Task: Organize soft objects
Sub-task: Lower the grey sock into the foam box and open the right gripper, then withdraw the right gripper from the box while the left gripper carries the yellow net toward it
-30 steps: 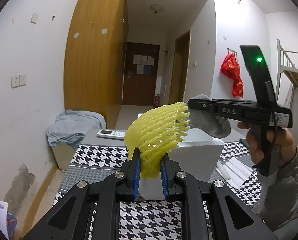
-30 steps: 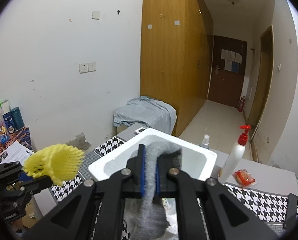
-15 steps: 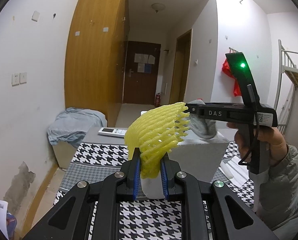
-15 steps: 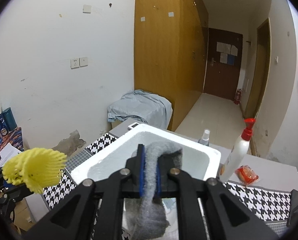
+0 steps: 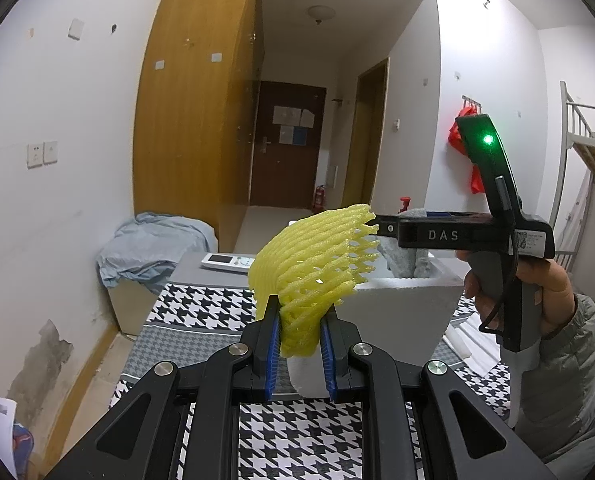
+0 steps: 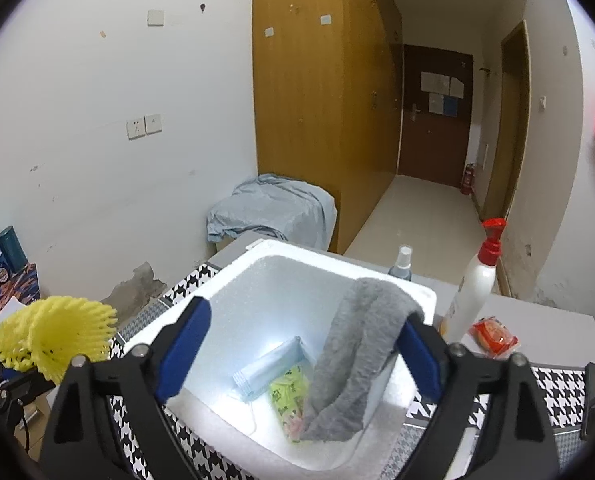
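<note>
Two tongs work: right tongs [image 6: 297, 344] spread wide, grey cloth [image 6: 357, 356] draping into foam box [image 6: 425, 296]; left tongs [image 5: 299, 340] clamp yellow net [image 5: 313, 264], awaiting deposit.

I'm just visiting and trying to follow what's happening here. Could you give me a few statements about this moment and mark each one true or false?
1. The left gripper is clamped on the yellow foam net. True.
2. The right gripper is shut on the grey cloth. False: its jaws stand wide open, and the cloth drapes over one finger.
3. The white foam box holds a blue packet. True.
4. The pump bottle has a green top. False: it is red.
</note>
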`<action>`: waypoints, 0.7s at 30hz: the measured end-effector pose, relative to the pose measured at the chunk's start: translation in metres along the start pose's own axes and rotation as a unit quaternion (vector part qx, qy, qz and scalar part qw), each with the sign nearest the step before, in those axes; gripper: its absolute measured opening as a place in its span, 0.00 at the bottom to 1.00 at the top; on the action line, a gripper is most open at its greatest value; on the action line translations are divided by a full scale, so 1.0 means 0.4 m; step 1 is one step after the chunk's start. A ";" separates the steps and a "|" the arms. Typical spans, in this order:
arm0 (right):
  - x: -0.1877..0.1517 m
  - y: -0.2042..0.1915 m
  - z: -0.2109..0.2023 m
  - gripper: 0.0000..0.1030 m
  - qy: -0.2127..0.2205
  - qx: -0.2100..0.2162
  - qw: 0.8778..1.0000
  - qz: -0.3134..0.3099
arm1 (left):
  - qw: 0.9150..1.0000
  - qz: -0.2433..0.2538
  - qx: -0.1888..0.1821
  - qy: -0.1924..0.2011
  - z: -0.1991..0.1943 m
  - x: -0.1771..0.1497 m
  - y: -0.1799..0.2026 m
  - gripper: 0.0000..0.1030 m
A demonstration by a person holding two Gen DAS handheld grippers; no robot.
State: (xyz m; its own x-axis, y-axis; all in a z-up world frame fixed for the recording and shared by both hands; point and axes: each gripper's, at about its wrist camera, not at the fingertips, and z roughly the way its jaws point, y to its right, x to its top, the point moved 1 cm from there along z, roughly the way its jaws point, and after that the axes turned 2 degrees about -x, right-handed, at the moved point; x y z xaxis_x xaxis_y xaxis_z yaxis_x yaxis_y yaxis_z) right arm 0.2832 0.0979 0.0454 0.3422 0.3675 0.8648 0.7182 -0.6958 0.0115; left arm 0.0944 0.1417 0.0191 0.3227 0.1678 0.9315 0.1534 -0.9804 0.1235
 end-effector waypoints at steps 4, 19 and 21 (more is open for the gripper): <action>-0.008 -0.004 0.003 0.95 -0.009 0.004 1.000 -0.002 | 1.000 0.000 0.001 0.000 0.000 -0.001 0.004 0.19; -0.026 0.000 -0.021 1.00 -0.002 -0.021 1.000 -0.013 | 1.000 -0.002 0.004 0.005 -0.007 -0.005 0.005 0.19; -0.030 0.003 -0.019 1.00 -0.008 -0.029 0.999 -0.013 | 1.000 -0.002 0.005 0.006 -0.008 -0.004 0.004 0.19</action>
State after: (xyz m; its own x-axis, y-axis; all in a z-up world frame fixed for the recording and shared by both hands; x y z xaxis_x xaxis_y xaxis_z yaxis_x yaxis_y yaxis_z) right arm 0.2755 0.0879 0.0388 0.3345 0.3954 0.8554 0.6913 -0.7199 0.0624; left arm 0.0910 0.1393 0.0188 0.3103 0.1707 0.9352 0.1642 -0.9786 0.1241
